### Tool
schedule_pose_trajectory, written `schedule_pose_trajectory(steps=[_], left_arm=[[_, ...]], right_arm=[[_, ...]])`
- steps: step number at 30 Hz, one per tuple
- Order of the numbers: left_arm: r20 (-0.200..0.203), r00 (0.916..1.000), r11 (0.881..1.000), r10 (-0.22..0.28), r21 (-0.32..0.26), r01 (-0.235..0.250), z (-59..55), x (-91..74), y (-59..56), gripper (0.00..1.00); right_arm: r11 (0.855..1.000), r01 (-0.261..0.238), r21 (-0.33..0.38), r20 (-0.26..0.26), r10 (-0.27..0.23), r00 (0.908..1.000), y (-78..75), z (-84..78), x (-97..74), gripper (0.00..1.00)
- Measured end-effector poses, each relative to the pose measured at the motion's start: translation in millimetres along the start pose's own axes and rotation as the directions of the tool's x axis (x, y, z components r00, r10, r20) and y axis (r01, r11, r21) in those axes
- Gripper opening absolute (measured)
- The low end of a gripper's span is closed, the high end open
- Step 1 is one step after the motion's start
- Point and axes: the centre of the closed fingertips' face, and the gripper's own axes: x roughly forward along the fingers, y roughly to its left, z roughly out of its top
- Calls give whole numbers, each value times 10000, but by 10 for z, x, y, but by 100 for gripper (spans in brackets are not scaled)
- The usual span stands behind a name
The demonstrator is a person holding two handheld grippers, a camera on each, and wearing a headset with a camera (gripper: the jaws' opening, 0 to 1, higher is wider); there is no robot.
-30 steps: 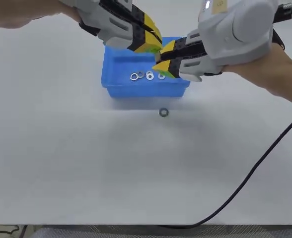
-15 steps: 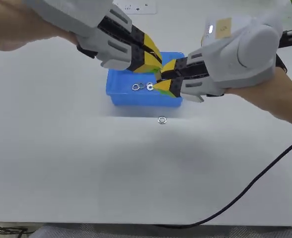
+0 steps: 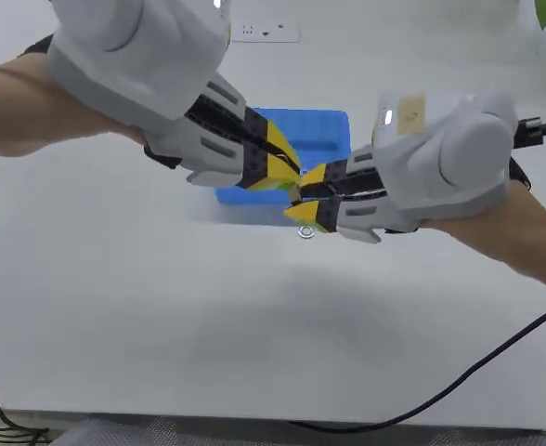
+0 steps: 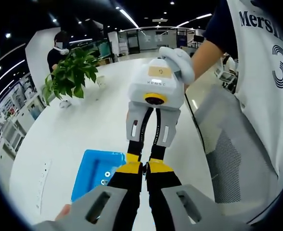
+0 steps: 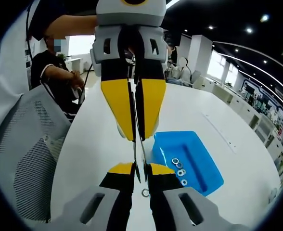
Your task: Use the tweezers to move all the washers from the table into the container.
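Observation:
My left gripper point(image 3: 290, 181) comes in from the upper left and is shut on thin metal tweezers point(image 5: 137, 144). My right gripper point(image 3: 301, 212) meets it tip to tip from the right, its jaws closed in on the tweezers' lower ends. Just below the tips, one washer point(image 3: 306, 232) lies on the white table in front of the blue container point(image 3: 301, 125). In the right gripper view the same washer point(image 5: 145, 192) sits just past my right gripper point(image 5: 140, 169). Several washers point(image 5: 178, 168) lie inside the container point(image 5: 199, 168).
A black cable point(image 3: 496, 348) runs across the table from the right gripper towards the near edge. A socket strip point(image 3: 266, 32) lies behind the container. A potted plant point(image 4: 71, 72) stands far off on the table. A mesh chair point(image 5: 31, 144) and a seated person are beyond the table.
Both grippers, tips still together, have come from above the container to its near side, over the loose washer. The head camera has also shifted.

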Motion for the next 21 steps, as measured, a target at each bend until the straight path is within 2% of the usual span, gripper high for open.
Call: schedule_pose_trajectory(steps=[8, 15, 19, 21], left_arm=[[63, 9999, 9995, -108, -304, 110, -105, 98, -60, 7], [121, 9998, 9985, -142, -526, 149, -104, 162, -97, 7], [154, 9998, 9976, -116, -676, 127, -139, 214, -81, 7], [206, 9998, 9971, -78, -754, 93, -166, 245, -56, 7]], right_arm=[[9996, -186, 191, -105, 188, 9998, 91, -106, 37, 12], [9989, -268, 388, -178, 275, 9995, 116, -186, 58, 12], [9985, -233, 489, -265, 246, 9993, 97, -261, 81, 12], [9995, -106, 290, -324, 115, 9994, 74, -300, 96, 12]])
